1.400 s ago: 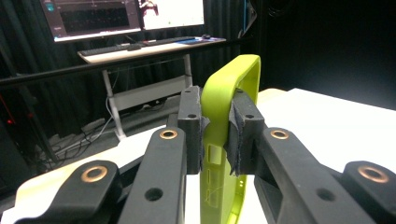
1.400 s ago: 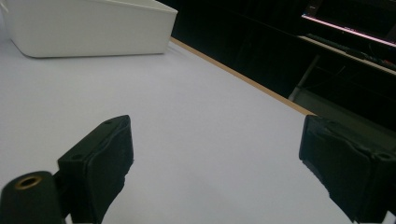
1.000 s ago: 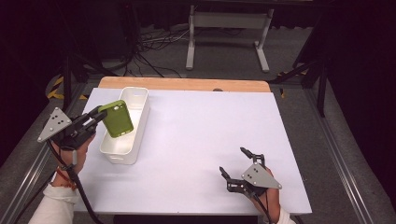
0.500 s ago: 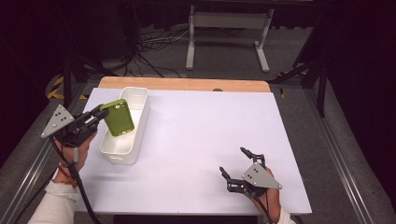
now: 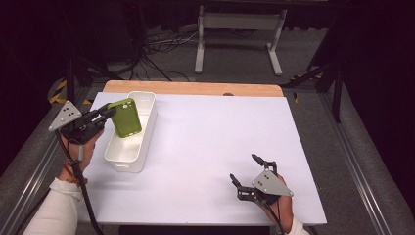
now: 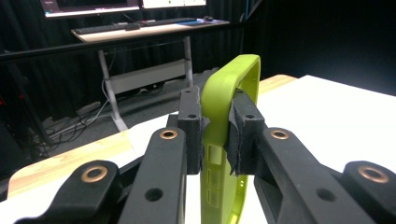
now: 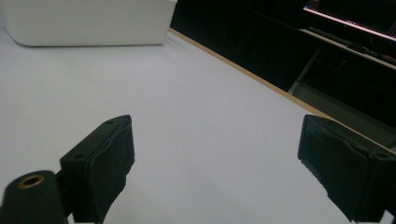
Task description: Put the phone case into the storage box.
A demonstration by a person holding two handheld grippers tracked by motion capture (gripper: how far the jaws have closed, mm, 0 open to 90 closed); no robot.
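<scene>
Left tongs point(image 5: 103, 113): jaws clamped on the edge of a green phone case point(image 5: 125, 117), one pad on each face of its rim. In the left gripper view the case point(image 6: 227, 121) stands on edge between the pads, its rounded corner uppermost, cut-outs visible low on its side wall. Case held up in the air, tilted, over the near-left part of a white bin point(image 5: 131, 132); not touching the bin floor as far as the high view shows. Left hand point(image 5: 83, 142) grips the handle, sleeve entering from the bottom left; grey three-cornered plate on top of the tool, black cable trailing down along the forearm.

Right tongs point(image 5: 246, 171): jaws spread wide, nothing between them. They sit low at the near right of the worktop point(image 5: 215, 142), well apart from the bin. In the right gripper view the two black pads point(image 7: 109, 154) stand far apart with bare white surface between; the bin point(image 7: 88, 21) shows at the upper left, far off.

Bin: long, white, rectangular, lying lengthwise along the left side of the worktop. Worktop white, with a wooden strip along the far edge. Beyond it, dark floor, loose cables, a pale metal stand frame point(image 5: 237, 36).
</scene>
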